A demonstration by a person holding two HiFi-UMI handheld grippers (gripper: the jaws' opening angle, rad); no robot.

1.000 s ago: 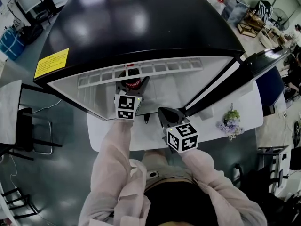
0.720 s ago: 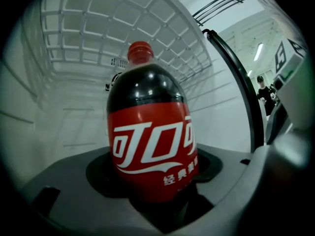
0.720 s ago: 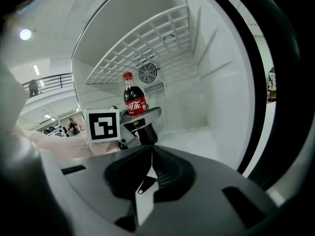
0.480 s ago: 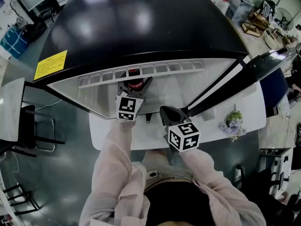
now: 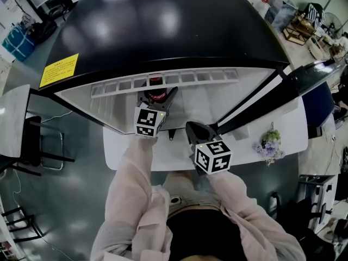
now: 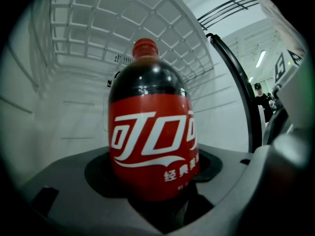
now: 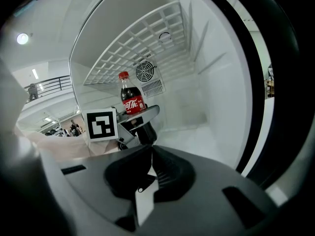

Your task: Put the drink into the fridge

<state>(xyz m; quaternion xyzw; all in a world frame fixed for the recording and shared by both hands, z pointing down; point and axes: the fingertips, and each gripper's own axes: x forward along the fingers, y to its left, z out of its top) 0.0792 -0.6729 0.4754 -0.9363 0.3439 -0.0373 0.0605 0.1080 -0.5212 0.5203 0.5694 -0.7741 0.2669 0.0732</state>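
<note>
Cola bottle (image 6: pixel 150 132): one, clamped in left gripper (image 5: pixel 156 98), inside fridge (image 5: pixel 163 31).

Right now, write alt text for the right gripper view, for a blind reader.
The left gripper holds a cola bottle upright inside the open white fridge, under its wire shelf. In the foreground, the right gripper is shut and empty.
</note>
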